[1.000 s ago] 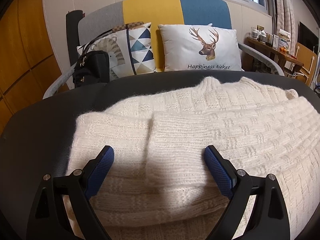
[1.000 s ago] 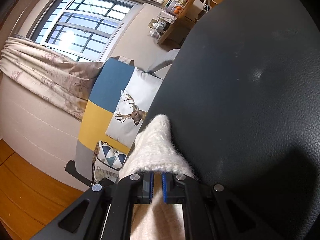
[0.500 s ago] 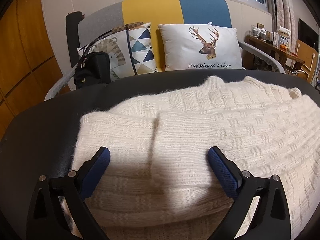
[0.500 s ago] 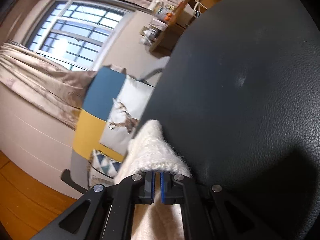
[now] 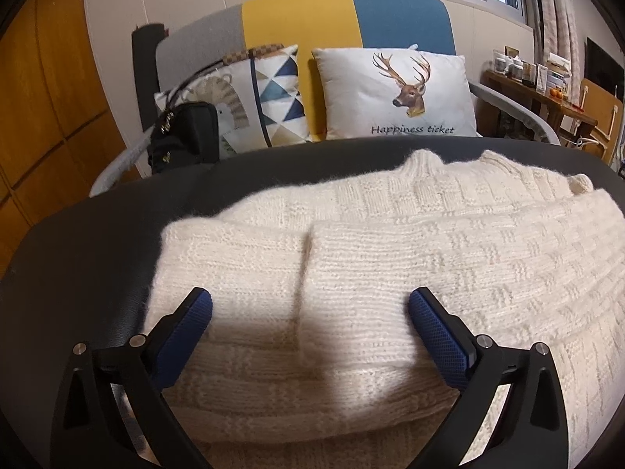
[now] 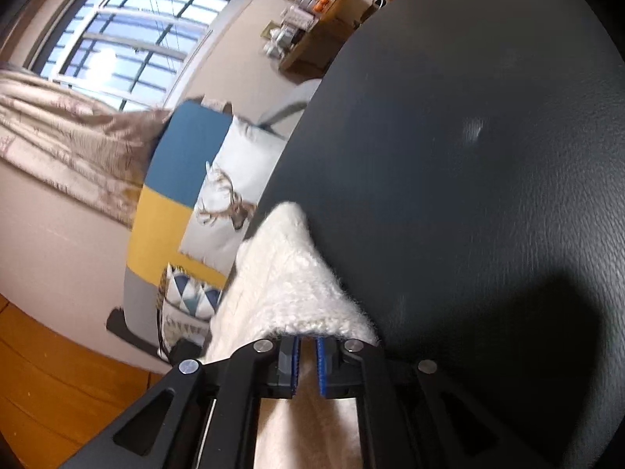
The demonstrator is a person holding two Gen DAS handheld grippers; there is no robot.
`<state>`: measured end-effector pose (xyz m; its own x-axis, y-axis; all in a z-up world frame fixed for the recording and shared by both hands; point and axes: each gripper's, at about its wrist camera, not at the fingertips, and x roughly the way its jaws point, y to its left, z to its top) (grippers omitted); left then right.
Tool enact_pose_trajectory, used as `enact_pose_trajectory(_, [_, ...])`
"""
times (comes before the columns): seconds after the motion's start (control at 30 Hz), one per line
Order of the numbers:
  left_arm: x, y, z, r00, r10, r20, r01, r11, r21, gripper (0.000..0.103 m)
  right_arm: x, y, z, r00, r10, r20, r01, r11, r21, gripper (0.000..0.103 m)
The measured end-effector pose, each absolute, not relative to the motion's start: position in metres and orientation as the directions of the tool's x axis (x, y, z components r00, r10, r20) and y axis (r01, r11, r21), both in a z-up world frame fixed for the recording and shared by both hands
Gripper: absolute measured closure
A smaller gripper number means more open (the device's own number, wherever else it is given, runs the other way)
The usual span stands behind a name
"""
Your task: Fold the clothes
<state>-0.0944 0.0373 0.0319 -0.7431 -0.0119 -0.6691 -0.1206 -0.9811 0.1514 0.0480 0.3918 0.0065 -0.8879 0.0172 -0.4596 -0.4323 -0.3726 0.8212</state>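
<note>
A cream knitted sweater (image 5: 390, 242) lies spread on a dark leather-look table (image 5: 78, 258), with two folded parts meeting near its middle. My left gripper (image 5: 310, 301) hovers just over the sweater's near part, open wide, and nothing is between its blue pads (image 5: 187, 328). In the right wrist view, my right gripper (image 6: 306, 342) pinches the sweater (image 6: 289, 273) by an edge that rises in a tent off the table (image 6: 468, 195). Its jaws are beginning to open, with knit fabric still between the pads.
Behind the table stands a sofa with a yellow and blue back (image 5: 343, 15), a deer cushion (image 5: 394, 93), a triangle-patterned cushion (image 5: 273, 93) and a black bag (image 5: 183, 136). A wooden shelf with small items (image 5: 547, 90) is at the right. A window (image 6: 117, 51) shows in the right wrist view.
My left gripper's jaws spread a little wider over the sweater. The right gripper tilted, and the gap between its pads grew slightly with the sweater edge still in it.
</note>
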Motion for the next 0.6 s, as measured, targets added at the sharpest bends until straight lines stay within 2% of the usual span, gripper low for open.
enact_pose_trajectory(0.13, [-0.090,0.038,0.037,-0.766,-0.008,-0.642,-0.122,-0.980,0.157,0.001,0.035,0.380,0.017,-0.860,-0.025,-0.509,-0.440,-0.465,0.768,0.084])
enact_pose_trajectory(0.3, [-0.094,0.040,0.034,-0.748,-0.004,-0.664,-0.131,-0.980,0.153,0.001,0.017,0.376,0.024,-0.840,-0.002,-0.542,-0.444,-0.572,0.690,0.081])
enact_pose_trajectory(0.33, [-0.095,0.040,0.033,-0.745,-0.004,-0.668,-0.133,-0.979,0.154,0.001,0.016,0.380,0.021,-0.845,0.002,-0.535,-0.446,-0.554,0.703,0.084])
enact_pose_trajectory(0.6, [-0.096,0.042,0.030,-0.735,-0.002,-0.678,-0.138,-0.979,0.152,0.001,0.020,0.398,0.007,-0.921,0.002,-0.390,-0.351,-0.443,0.825,0.086])
